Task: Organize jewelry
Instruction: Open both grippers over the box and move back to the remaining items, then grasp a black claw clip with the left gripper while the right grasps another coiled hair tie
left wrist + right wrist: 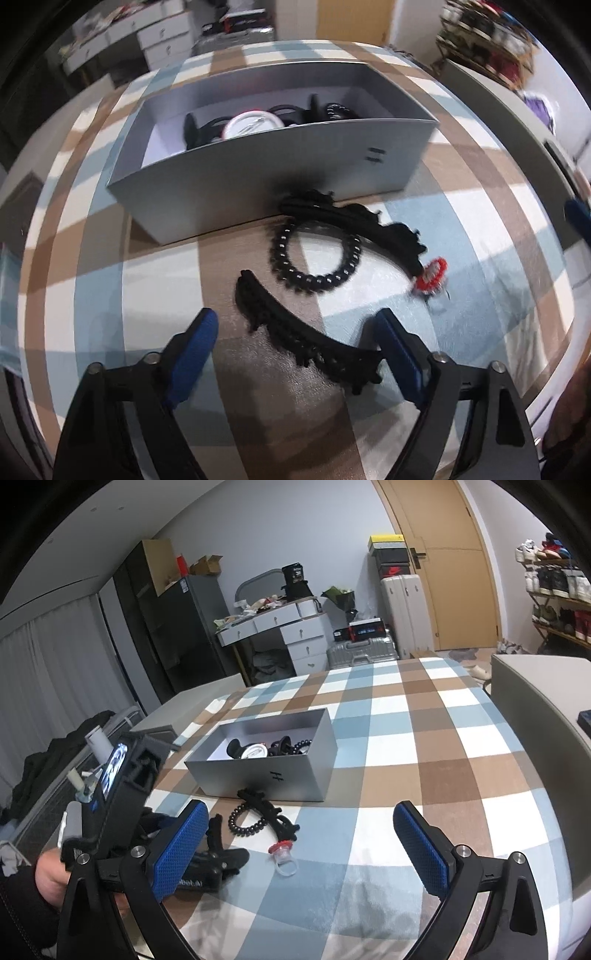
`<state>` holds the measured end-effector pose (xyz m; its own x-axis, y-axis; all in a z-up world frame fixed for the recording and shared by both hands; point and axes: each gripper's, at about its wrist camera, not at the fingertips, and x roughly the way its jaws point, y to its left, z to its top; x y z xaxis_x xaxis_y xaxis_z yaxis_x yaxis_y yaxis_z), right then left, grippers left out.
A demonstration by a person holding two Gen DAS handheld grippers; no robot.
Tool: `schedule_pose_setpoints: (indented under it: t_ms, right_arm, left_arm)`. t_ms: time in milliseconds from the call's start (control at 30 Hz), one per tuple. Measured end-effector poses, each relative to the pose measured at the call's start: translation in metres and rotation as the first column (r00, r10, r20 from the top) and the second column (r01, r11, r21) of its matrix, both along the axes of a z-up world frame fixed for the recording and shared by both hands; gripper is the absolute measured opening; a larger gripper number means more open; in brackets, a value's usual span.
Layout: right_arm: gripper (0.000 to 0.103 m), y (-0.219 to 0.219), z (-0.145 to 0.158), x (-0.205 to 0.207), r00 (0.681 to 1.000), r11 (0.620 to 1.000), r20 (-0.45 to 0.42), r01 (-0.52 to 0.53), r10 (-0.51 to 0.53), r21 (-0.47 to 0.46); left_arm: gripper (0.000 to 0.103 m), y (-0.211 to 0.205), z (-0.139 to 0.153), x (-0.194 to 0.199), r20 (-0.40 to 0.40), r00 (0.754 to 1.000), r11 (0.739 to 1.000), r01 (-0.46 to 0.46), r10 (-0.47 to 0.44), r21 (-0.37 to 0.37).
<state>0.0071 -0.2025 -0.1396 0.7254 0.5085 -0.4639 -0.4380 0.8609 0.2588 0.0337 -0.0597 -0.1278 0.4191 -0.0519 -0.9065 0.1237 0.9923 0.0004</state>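
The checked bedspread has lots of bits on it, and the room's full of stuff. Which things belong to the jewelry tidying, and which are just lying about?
Part of the job:
- grey box, some pieces already inside
- black beaded bracelet
- near black headband
- second black headband beside the box
- red ring

Just lying about:
- white dresser
- suitcases
- shoe rack
- dark fridge

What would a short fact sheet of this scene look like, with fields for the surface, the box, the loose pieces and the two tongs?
surface: checked cloth in blue, brown and white
box: open grey box, already holding dark pieces and a round white item
loose pieces: black beaded ring; black toothed clip; longer black clip against the box; red-topped clear piece
left tongs: open, astride the toothed clip, not pressing it
right tongs: open, empty
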Motion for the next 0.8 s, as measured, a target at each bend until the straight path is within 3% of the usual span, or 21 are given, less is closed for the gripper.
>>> schedule_pose_setpoints:
  t_ms: [167, 300, 367, 500, 800]
  right_arm:
    - [0.101, 0.001, -0.001, 0.000, 1.000, 1.000, -0.009, 0.004, -0.004, 0.001]
    - [0.101, 0.005, 0.003, 0.000, 1.000, 1.000, -0.004, -0.001, 0.001, -0.003]
    - [0.101, 0.009, 0.004, -0.001, 1.000, 1.000, 0.002, -0.007, 0.007, -0.010]
    - [0.101, 0.017, 0.006, -0.002, 1.000, 0.999, 0.001, -0.017, 0.017, -0.029]
    - [0.101, 0.041, 0.003, 0.003, 0.998, 0.996, -0.036, -0.058, 0.056, -0.072]
  left_arm:
    - [0.040, -0.002, 0.008, -0.016, 0.013, 0.997, 0.998, 0.070, -0.070, -0.004]
    - [0.023, -0.003, 0.011, -0.025, 0.012, 0.993, 0.993, 0.117, -0.117, -0.014]
    - [0.017, 0.004, 0.012, -0.025, 0.003, 0.991, 0.989, 0.132, -0.132, -0.063]
    - [0.015, 0.018, 0.010, -0.014, -0.010, 0.990, 0.978, 0.134, -0.137, -0.163]
    - [0.015, 0.035, 0.014, -0.024, 0.033, 0.991, 0.979, 0.134, -0.130, -0.157]
